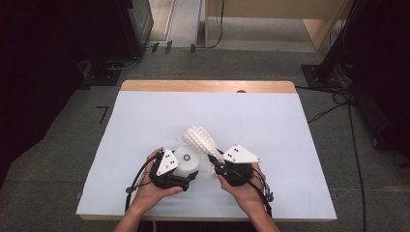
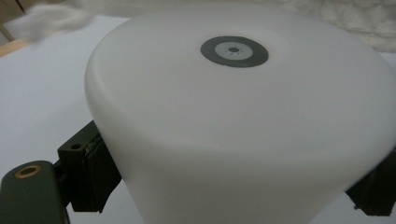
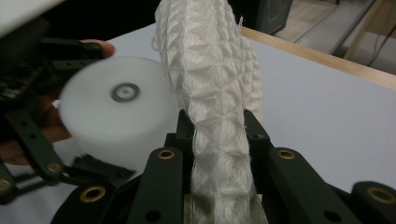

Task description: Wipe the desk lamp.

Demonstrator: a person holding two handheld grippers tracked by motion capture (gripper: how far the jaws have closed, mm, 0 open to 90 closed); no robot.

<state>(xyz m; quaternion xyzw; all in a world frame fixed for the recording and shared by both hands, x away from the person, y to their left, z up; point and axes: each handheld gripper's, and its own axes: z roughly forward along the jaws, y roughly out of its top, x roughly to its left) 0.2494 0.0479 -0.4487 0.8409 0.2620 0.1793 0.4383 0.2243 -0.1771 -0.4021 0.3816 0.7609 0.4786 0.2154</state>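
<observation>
White sheet (image 1: 270, 125) covers wooden bench (image 1: 208, 86), grey floor (image 1: 58, 145) round it. L tool (image 1: 186, 176) clamps white tub (image 1: 186, 162) near front edge; R tool (image 1: 212, 162) pinches waffle cloth (image 1: 199, 137), lifted beside tub.

A lab or workshop is suggested: beyond the claws, a white-covered table (image 1: 145, 111) is ringed by grey carpet, loose cables (image 1: 355, 145) and dark equipment stands (image 1: 321, 72).

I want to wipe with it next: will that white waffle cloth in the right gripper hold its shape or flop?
The cloth is bunched into a narrow strip between the right gripper jaws, so it's probably soft. Its free end stands up, suggesting slight body. Likely light.
</observation>
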